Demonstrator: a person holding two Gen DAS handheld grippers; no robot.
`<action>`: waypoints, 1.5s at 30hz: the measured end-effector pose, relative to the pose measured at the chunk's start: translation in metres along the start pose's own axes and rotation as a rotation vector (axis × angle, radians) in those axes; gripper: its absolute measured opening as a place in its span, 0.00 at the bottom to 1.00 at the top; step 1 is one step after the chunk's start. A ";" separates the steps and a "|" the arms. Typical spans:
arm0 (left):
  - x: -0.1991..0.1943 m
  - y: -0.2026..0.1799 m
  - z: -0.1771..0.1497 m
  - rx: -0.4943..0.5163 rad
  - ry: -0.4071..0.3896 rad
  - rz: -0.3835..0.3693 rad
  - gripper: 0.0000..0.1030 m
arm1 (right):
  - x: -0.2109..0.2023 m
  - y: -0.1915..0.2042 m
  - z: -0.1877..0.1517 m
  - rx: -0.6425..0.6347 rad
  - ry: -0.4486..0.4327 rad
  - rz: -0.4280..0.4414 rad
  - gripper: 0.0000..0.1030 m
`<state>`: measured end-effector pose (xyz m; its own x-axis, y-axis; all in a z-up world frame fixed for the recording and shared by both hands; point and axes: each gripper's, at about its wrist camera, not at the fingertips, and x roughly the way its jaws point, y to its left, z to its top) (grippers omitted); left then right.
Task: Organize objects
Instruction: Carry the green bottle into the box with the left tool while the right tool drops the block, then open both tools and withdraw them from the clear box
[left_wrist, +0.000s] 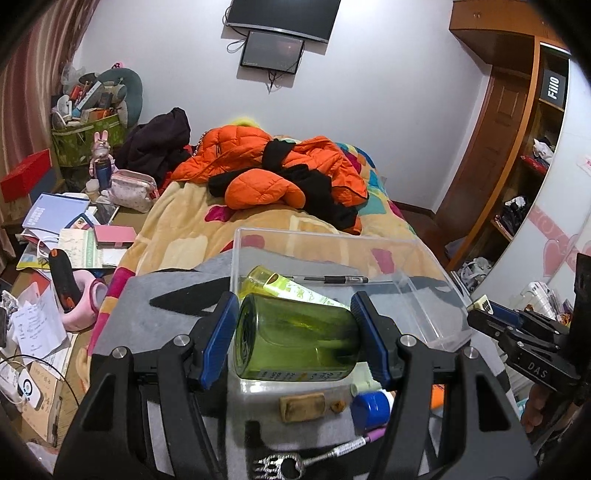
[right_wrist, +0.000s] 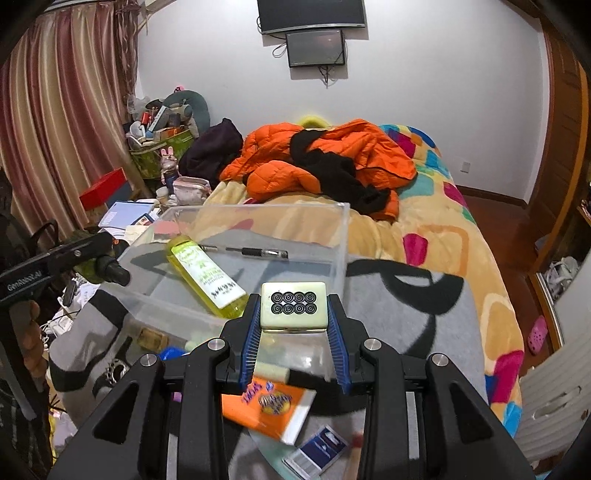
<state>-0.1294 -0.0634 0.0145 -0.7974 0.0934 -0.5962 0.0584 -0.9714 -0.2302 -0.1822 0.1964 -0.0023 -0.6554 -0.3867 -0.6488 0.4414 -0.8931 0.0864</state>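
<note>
My left gripper (left_wrist: 293, 308) is shut on a green translucent jar (left_wrist: 295, 339), which lies sideways between the blue pads just in front of a clear plastic box (left_wrist: 424, 317). Inside the box lie a yellow bottle (left_wrist: 280, 286) and a black pen (left_wrist: 332, 279). My right gripper (right_wrist: 294, 308) is shut on a cream mahjong tile (right_wrist: 293, 304) with eight black rings, held over the near edge of the clear plastic box (right_wrist: 332, 236). The yellow bottle (right_wrist: 207, 275) and pen (right_wrist: 255, 252) show there too. The left gripper (right_wrist: 92, 254) appears at the left edge.
The box rests on a grey and black mat (left_wrist: 159, 328) on the bed. A brown block (left_wrist: 303, 406), a blue-capped bottle (left_wrist: 371, 408) and a metal trinket (left_wrist: 275, 465) lie under my left gripper. An orange packet (right_wrist: 269, 404) and a blue card pack (right_wrist: 317, 448) lie under my right gripper. An orange jacket (left_wrist: 266, 162) lies further back.
</note>
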 end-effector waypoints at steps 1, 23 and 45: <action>0.002 0.000 0.000 0.001 0.004 0.000 0.61 | 0.002 0.001 0.001 -0.003 0.001 0.003 0.30; 0.054 -0.014 -0.009 0.078 0.125 -0.006 0.61 | 0.069 0.022 0.022 -0.042 0.097 -0.018 0.30; 0.045 -0.016 -0.015 0.100 0.134 -0.006 0.61 | 0.071 0.042 0.019 -0.123 0.113 -0.068 0.50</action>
<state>-0.1577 -0.0400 -0.0201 -0.7100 0.1206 -0.6938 -0.0111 -0.9870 -0.1602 -0.2215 0.1276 -0.0306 -0.6162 -0.2920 -0.7314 0.4748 -0.8787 -0.0492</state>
